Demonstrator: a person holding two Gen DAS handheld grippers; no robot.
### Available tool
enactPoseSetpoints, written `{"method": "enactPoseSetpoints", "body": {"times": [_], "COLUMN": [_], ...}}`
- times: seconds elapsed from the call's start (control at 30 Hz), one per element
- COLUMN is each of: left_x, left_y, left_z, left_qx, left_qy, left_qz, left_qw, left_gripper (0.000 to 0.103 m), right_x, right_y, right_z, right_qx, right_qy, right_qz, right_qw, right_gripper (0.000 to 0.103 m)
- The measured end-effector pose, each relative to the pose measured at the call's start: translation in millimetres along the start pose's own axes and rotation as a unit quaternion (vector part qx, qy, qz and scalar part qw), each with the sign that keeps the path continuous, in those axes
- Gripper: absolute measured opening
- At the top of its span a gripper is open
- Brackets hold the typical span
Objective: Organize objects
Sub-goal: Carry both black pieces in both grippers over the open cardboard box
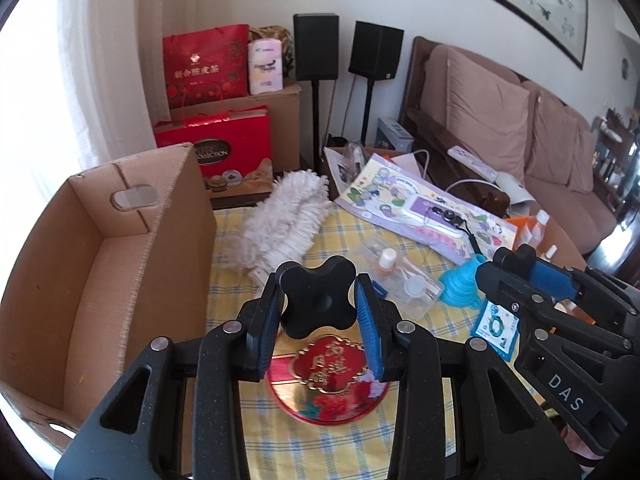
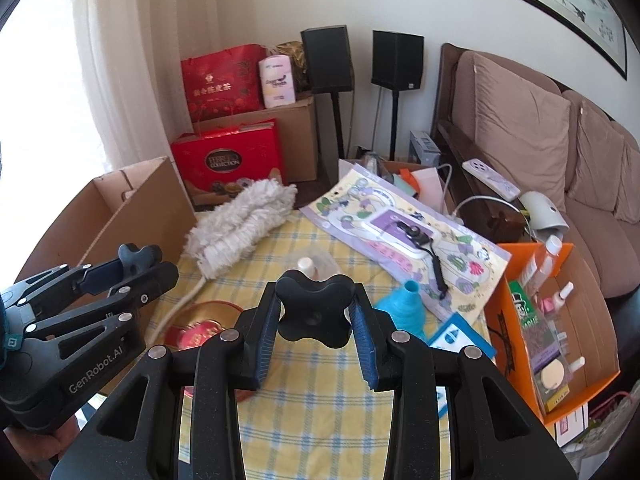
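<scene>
Left wrist view, from the left edge: an open cardboard box (image 1: 120,280) stands on the yellow checked tablecloth (image 1: 232,240), and I see nothing lying in the part of it that shows. Just right of it, the left gripper (image 1: 320,284) has its blue pads pressed on both sides of a black four-lobed left knob (image 1: 312,308), held in the air above a round red tin (image 1: 328,392) on the cloth. Behind the tin lies a white fluffy duster (image 1: 288,220), its head towards the box. Further right, a clear bottle pack (image 1: 400,276) sits beside a blue funnel (image 1: 460,284), with an illustrated pouch (image 1: 420,208) behind them. At the right edge, the right gripper (image 1: 520,268) comes in level with mine. In the right wrist view, its pads are clamped on a matching right knob (image 2: 316,320), and an orange box (image 2: 580,320) of small bottles and packets sits off the table's right side.
</scene>
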State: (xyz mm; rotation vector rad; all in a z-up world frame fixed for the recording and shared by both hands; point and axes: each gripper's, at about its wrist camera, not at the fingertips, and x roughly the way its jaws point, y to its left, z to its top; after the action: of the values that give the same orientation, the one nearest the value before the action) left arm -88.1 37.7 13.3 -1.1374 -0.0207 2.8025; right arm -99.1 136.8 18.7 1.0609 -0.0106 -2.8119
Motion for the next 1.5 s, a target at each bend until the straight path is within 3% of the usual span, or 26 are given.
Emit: {"method": "enactPoseSetpoints", "body": {"times": [0.47, 1.5], "left_x": [-30.4, -37.8], "left_y": [74.7, 209.2], "left_z": [9.6, -13.6], "left_qx": [-0.035, -0.113], "left_qy": [-0.024, -0.01], "left_qz": [0.046, 0.109], "left_qw": [0.998, 0.9876], "left_gripper": [0.033, 0.033], "right_x": [5.7, 33.6], "right_y": [82.2, 212.8], "right_z": [23.2, 41.5], "right_qx": [-0.05, -0.122], "right_qy": [-0.01, 0.002], "right_qz": [0.045, 0.109], "right_qw": [0.998, 0.987], "right_gripper": [0.035, 0.035]}}
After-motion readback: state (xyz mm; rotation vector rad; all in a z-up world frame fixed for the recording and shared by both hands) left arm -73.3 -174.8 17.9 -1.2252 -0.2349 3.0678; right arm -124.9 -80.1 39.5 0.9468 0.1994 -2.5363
